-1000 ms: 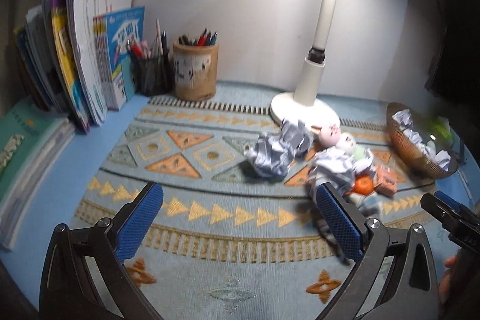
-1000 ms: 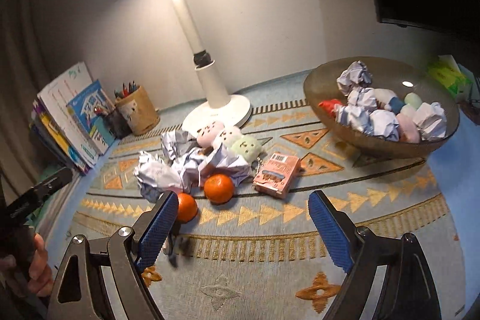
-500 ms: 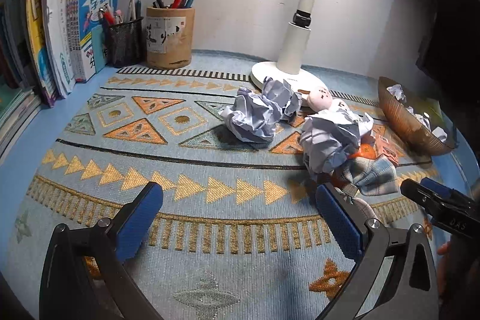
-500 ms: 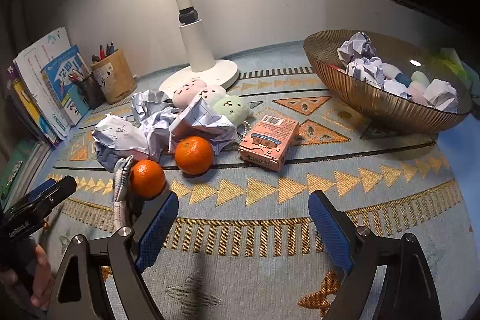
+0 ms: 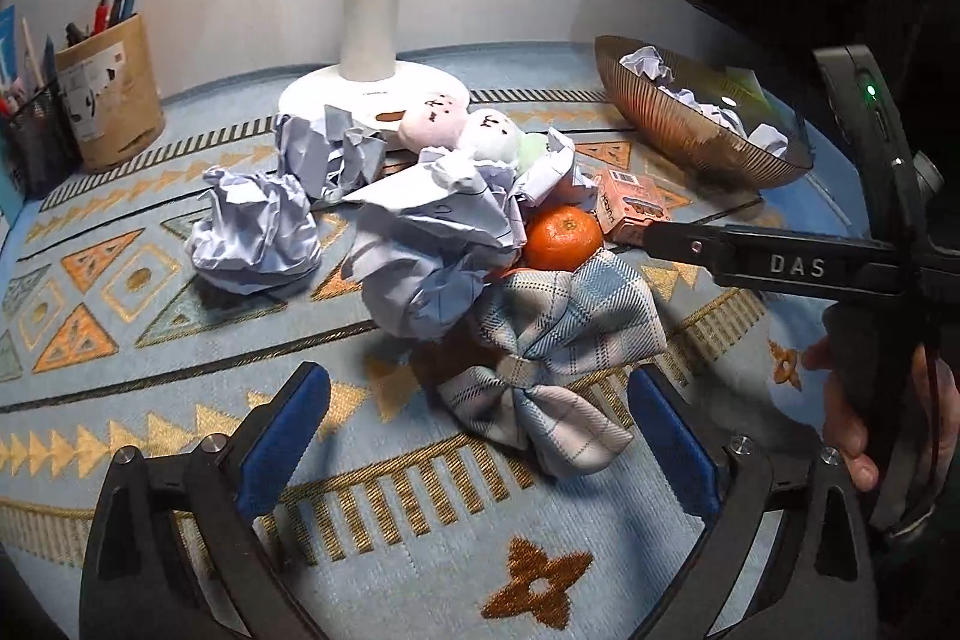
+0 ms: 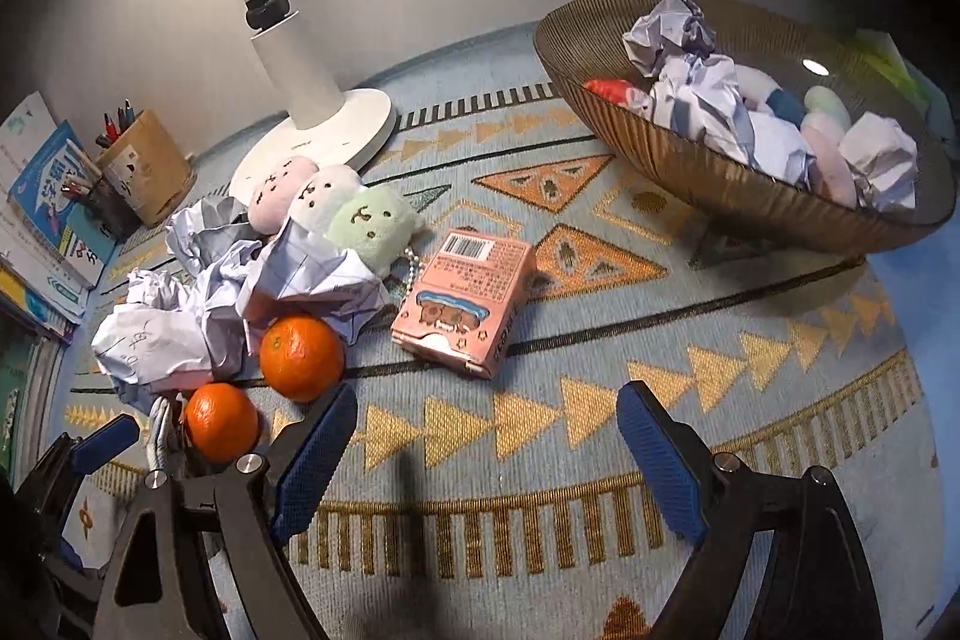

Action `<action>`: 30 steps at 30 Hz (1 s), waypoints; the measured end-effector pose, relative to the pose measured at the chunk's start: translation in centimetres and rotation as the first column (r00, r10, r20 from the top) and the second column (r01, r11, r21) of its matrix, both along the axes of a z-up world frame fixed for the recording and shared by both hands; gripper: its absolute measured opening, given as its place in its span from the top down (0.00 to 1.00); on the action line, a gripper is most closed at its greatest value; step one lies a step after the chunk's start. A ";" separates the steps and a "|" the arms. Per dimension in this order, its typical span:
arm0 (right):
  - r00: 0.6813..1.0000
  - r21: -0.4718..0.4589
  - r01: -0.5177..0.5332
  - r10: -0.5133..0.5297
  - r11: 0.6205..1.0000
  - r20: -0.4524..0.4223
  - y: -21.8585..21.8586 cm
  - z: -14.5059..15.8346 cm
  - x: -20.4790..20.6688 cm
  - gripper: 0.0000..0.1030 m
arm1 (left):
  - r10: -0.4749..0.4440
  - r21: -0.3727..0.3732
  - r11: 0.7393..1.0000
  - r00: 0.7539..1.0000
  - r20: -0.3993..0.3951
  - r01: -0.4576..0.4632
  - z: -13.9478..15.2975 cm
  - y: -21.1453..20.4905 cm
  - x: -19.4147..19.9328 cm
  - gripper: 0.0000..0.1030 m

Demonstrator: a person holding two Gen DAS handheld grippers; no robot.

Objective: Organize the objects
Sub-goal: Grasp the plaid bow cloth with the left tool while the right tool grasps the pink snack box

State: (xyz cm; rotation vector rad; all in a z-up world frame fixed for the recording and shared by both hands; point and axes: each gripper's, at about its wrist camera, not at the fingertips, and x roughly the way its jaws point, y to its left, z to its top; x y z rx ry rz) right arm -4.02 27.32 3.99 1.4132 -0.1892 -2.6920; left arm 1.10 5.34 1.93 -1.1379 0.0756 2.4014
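**Approach to the clutter pile: both grippers open, nothing held**

Left gripper [image 5: 477, 445]: blue-padded jaws stand wide and have just been closing a little; nothing is pressed between them. The blue-and-white plaid fabric bow [image 5: 549, 361] lies on the patterned blue woven mat [image 5: 180, 400] at centre frame of the left wrist view, just above the jaw gap and nearer the right pad. The bow's upper wing touches the large crumpled white paper ball [image 5: 432, 244] and one orange mandarin [image 5: 563, 237].

Right gripper [image 6: 486, 451]: jaws apart, empty. The pink printed cardboard box [image 6: 465, 301] lies flat at centre frame of the right wrist view, above the gap and clear of the pads. Two mandarins sit at lower left; the nearer one [image 6: 221, 421] is just beside the left pad.

Judgement: the step is the reach-in. For the bow, centre the jaws over its cinched knot and close there; the soft wings would likely slip. Keep clear of the paper ball.

Goal presumably the ribbed amber bowl [image 6: 690, 172], upper right, already holding paper balls and plush toys.
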 end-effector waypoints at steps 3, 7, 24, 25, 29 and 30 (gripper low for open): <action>1.000 0.059 0.015 -0.014 0.998 -0.023 -1.0 0.0 -1.1 0.15 | -0.034 -0.001 0.999 0.999 0.010 0.034 -0.4 0.8 -0.1 0.23; 0.999 0.071 0.035 -0.032 0.997 -0.044 -1.7 -0.3 -2.1 0.21 | -0.045 0.020 0.999 0.999 0.012 0.045 -0.4 0.7 -0.1 0.27; 0.999 0.070 0.009 -0.006 0.998 -0.050 -1.9 -1.0 -1.2 0.57 | -0.059 -0.006 0.998 0.998 -0.017 0.059 -0.1 0.7 1.0 0.74; 0.999 0.054 -0.006 0.009 0.999 -0.051 -1.6 -0.8 -0.4 0.57 | -0.051 0.005 0.999 0.999 -0.012 0.051 -0.1 0.4 1.2 0.74; 0.991 0.053 -0.105 0.109 0.993 -0.075 -0.3 0.0 2.8 0.58 | 0.017 0.018 1.000 0.999 0.031 -0.018 0.1 -0.9 2.7 0.74; 0.987 0.060 -0.134 0.138 0.989 -0.085 0.0 0.2 3.7 0.58 | 0.052 0.016 0.998 0.997 0.059 -0.053 0.0 -1.3 2.9 0.74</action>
